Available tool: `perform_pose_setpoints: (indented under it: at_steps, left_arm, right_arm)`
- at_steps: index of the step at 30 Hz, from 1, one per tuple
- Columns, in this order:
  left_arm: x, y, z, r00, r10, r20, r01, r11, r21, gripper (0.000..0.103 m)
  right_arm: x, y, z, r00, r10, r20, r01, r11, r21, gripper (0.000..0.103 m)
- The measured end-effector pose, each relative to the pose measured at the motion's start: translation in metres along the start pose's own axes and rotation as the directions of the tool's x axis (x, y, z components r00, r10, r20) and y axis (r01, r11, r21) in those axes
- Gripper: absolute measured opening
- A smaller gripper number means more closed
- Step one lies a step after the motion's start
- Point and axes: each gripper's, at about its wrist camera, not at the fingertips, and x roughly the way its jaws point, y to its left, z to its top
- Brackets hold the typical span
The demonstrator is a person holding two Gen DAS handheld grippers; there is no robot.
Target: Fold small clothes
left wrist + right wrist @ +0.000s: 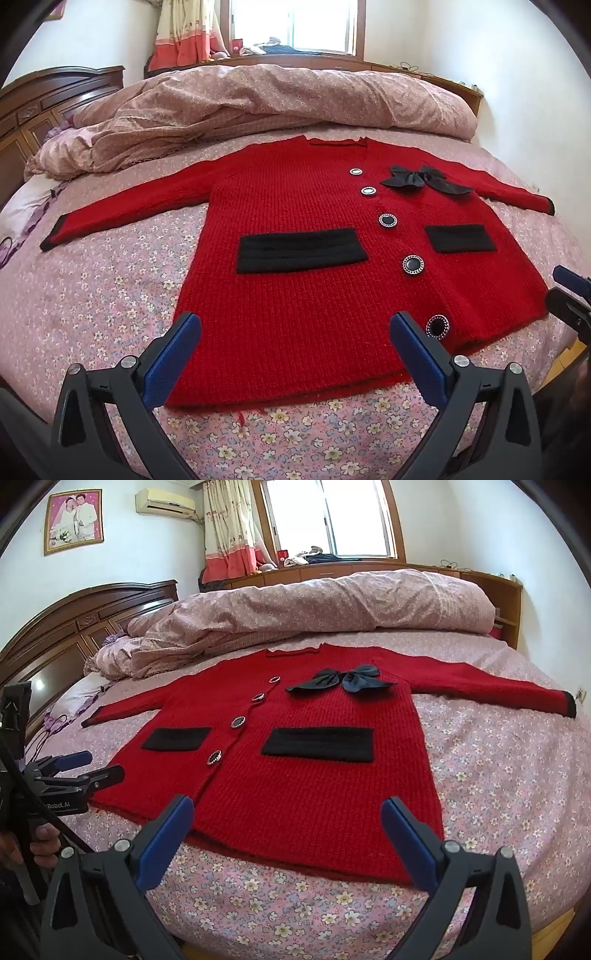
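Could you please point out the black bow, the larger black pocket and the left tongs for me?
black bow (341, 681), right wrist view, on its knot.
larger black pocket (301, 250), left wrist view, on its middle.
left tongs (295, 326), left wrist view, midway between fingertips.

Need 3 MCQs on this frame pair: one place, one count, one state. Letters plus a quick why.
1. Where does the black bow sit on the red cardigan?
A. on a cuff
B. on the chest near the neckline
C. at the hem

2. How many black pocket patches show?
A. two
B. one
C. four

3. What state are the right tongs in?
A. shut on a sleeve
B. shut on nothing
C. open, holding nothing

Answers: 1 B, the bow lies just below the neckline. 2 A, one patch on each side of the buttons. 3 C, blue fingers stand wide apart above the hem.
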Motion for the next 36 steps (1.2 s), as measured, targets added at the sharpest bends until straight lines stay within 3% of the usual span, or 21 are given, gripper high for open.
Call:
perform_pose_setpoints:
  at_steps: [36]
  left_arm:
    - [0.0038, -0.0041, -0.0018, 0.999, -0.001, -0.038, 0.002, 1.0, 0.01, 0.099]
  right_arm:
    - [0.0002, 0.0016, 0.0, 1.0, 0.004, -0.013, -0.004, 1.0, 0.0, 0.103]
